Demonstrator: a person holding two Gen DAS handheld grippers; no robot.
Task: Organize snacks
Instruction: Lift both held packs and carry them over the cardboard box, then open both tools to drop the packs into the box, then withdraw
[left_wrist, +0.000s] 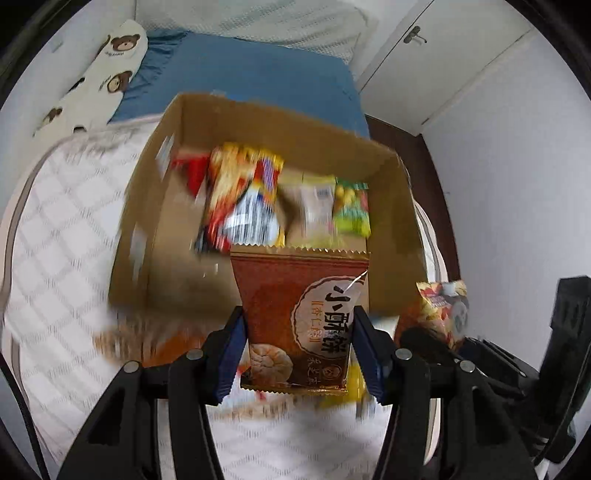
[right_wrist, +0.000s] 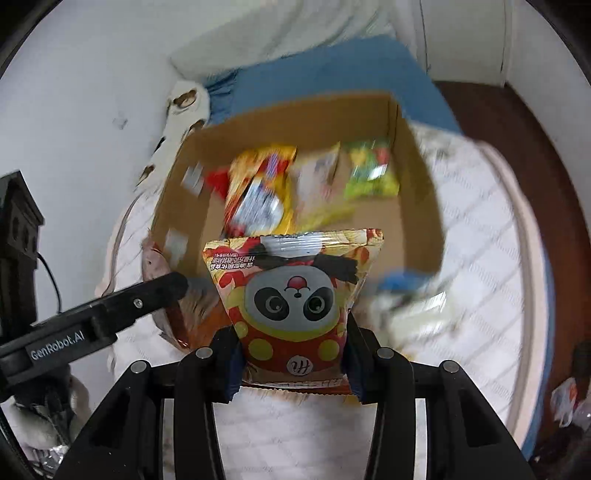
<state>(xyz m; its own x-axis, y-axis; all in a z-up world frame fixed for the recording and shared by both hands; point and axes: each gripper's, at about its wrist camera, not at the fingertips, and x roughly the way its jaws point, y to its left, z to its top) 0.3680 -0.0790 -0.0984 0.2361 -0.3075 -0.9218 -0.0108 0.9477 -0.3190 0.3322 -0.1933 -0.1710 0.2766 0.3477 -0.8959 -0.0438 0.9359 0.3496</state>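
Observation:
My left gripper (left_wrist: 297, 347) is shut on a brown pastry packet (left_wrist: 295, 295), held upright in front of an open cardboard box (left_wrist: 144, 229). My right gripper (right_wrist: 291, 354) is shut on a red-and-yellow panda snack bag (right_wrist: 291, 288), also lifted before the same cardboard box (right_wrist: 417, 184). Several snack packs lie inside the box: a yellow-red pack (left_wrist: 240, 195), a pale pack (left_wrist: 317, 203) and a green pack (left_wrist: 352, 206). In the left wrist view the panda bag (left_wrist: 443, 310) shows at the right. In the right wrist view the left gripper's finger (right_wrist: 147, 299) reaches in from the left.
The box rests on a white quilted mattress (left_wrist: 66, 229) with a blue sheet (left_wrist: 258, 77) behind it and a bear-print pillow (left_wrist: 96, 74) at the far left. More loose snacks, blurred, lie in front of the box (right_wrist: 406, 302). A white door (left_wrist: 443, 55) and dark wooden floor (right_wrist: 517, 122) lie at the right.

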